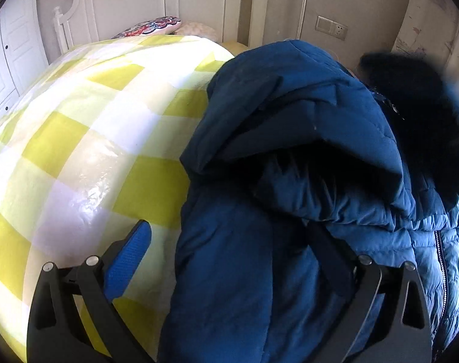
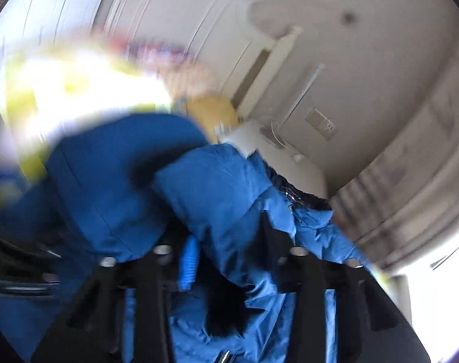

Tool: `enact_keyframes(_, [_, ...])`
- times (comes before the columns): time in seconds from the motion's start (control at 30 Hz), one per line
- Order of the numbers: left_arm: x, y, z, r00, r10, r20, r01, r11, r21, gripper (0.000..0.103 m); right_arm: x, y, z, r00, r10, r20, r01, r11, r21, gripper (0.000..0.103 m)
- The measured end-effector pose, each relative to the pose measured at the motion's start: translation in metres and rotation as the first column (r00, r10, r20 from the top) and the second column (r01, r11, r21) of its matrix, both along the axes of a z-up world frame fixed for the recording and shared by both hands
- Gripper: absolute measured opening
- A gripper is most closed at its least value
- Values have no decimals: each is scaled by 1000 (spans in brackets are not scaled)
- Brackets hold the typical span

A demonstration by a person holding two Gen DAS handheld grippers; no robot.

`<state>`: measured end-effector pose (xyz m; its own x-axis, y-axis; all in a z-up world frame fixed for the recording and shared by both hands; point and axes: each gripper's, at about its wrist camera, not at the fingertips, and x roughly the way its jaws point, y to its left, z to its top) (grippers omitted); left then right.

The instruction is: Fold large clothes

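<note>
A big blue padded jacket (image 1: 290, 139) lies bunched on the right side of a bed under a yellow-and-white checked cover (image 1: 87, 139). Its dark fur hood trim (image 1: 411, 96) sits at the far right. My left gripper (image 1: 229, 236) stands open and wide. Its left blue pad (image 1: 129, 263) hangs free over the cover, beside the jacket's edge. The other finger is hidden under a jacket fold. In the blurred right wrist view, my right gripper (image 2: 229, 254) is shut on a bunch of the jacket (image 2: 217, 187), and the cloth drapes over both fingers.
Patterned pillows (image 1: 156, 27) lie against the white headboard (image 1: 78, 15) at the bed's far end. White wardrobe doors (image 1: 8, 60) stand on the left. The wall on the right carries a socket plate (image 1: 332, 28). A white bedside unit (image 2: 253, 139) stands beyond the jacket.
</note>
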<state>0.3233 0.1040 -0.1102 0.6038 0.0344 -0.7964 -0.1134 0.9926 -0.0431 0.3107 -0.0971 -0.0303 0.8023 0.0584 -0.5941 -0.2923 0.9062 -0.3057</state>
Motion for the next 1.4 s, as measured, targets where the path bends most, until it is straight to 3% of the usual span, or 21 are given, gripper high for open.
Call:
enact_keyframes(0.03, [-2,2,2,1000,14,12,-14,1000,8,101,-10,-29,16,1000,-18,5,17,988,152,29])
enact_keyframes(0.1, [-7,4,5,999,25,41,-26,1000,7,101,-28,-82,36,997,-73,17,61,926,373,28])
enact_keyframes(0.17, [-14,6,11,996,29,87,-30,1000,7,101,-47,-158,38,986,-163,-19,141,781,608,28])
enact_keyframes(0.2, [-18,5,15,993,27,111,-28,1000,13,101,-52,-188,29,979,-197,-58,184,713,676,28])
enact_keyframes(0.3, [-28,1,25,982,15,187,-24,999,47,101,-53,-245,-9,941,-277,-195,330,611,719,28])
enact_keyframes(0.4, [-30,2,27,980,20,198,-30,998,47,101,-60,-285,-76,875,-302,-378,482,474,737,28])
enact_keyframes(0.47, [-28,10,24,984,37,177,-39,999,7,101,-66,-293,-92,871,-276,-407,488,390,781,28])
enact_keyframes(0.53, [-26,18,23,985,56,163,-53,998,-21,101,-69,-294,-79,895,-282,-346,437,391,810,29])
enact_keyframes(0.57, [-26,21,22,986,67,154,-63,998,-32,101,-69,-293,-75,906,-267,-328,412,388,825,40])
enact_keyframes(0.6, [-26,22,21,986,71,150,-66,997,-37,101,-69,-293,-72,912,-246,-327,401,376,836,59])
enact_keyframes(0.63, [-27,22,20,986,72,152,-67,997,-39,101,-71,-293,-73,909,-241,-340,410,368,834,99])
enact_keyframes(0.7, [-29,22,21,983,76,165,-72,997,-30,101,-72,-289,-73,911,-250,-329,404,367,838,97])
enact_keyframes(0.77, [-30,19,22,983,70,172,-68,998,-17,101,-69,-283,-68,914,-253,-317,400,426,812,97])
enact_keyframes(0.87, [-29,18,22,983,69,171,-67,998,-16,101,-55,-266,-60,919,-236,-315,393,502,770,82])
enact_keyframes(0.93, [-29,18,23,982,71,174,-69,997,-17,101,-43,-255,-56,917,-231,-324,398,554,731,81])
enact_keyframes(1.0, [-28,17,24,982,71,178,-69,997,-16,101,-21,-246,-61,895,-216,-391,438,599,671,81])
enact_keyframes(1.03, [-28,17,24,981,71,180,-69,997,-15,101,-12,-241,-67,876,-220,-430,468,607,643,77])
enact_keyframes(1.1, [-29,17,24,980,73,185,-72,997,-17,101,-7,-234,-69,886,-231,-402,451,629,633,58])
enact_keyframes(1.17, [-29,18,24,980,76,182,-74,997,-22,101,-18,-231,-63,911,-241,-335,410,632,657,35])
enact_keyframes(1.3, [-27,20,22,983,80,168,-76,997,-31,101,-56,-243,-29,945,-262,-197,317,581,749,28])
enact_keyframes(1.4, [-28,19,22,982,79,169,-76,997,-26,101,-68,-252,-28,935,-289,-205,341,578,741,26])
